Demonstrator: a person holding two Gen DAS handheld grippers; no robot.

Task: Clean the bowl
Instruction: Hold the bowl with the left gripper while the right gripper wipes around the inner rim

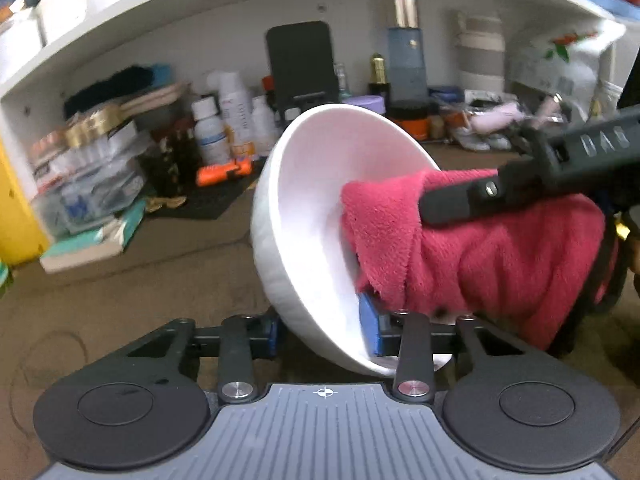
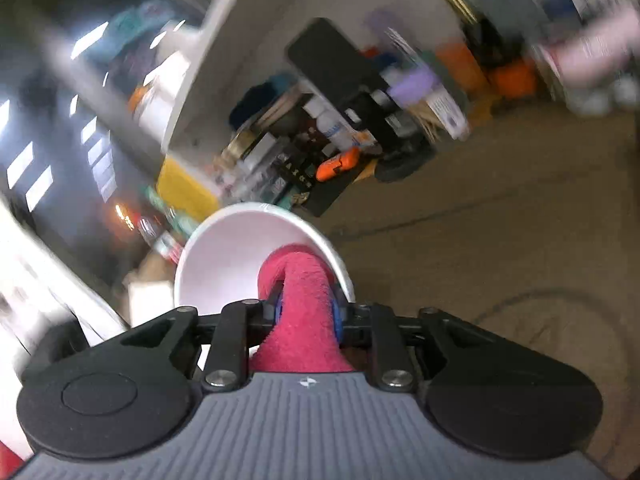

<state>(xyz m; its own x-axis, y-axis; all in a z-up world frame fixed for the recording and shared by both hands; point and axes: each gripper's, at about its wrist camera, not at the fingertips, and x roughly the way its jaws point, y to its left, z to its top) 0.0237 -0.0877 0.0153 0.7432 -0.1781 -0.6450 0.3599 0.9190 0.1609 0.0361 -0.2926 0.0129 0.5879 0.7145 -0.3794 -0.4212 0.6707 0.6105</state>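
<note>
In the left wrist view a white bowl [image 1: 312, 200] is held tilted, its opening facing right. My left gripper [image 1: 320, 330] is shut on its lower wall, one blue pad inside and one outside. A red cloth [image 1: 480, 260] reaches into the bowl from the right, with a black finger [image 1: 460, 204] of my right gripper lying over it. In the right wrist view the red cloth [image 2: 300, 280] is bunched between the blue pads of my right gripper [image 2: 308, 312], which is shut on it. Its front end presses into the white bowl [image 2: 224, 256].
A brown-covered tabletop [image 1: 120, 300] lies below. At the back, under a white shelf [image 1: 240, 4], stand many bottles [image 1: 236, 112], a dark phone stand [image 1: 300, 64], an orange tool [image 1: 224, 172], stacked boxes [image 1: 88, 184] and a yellow box [image 1: 12, 208] at the far left.
</note>
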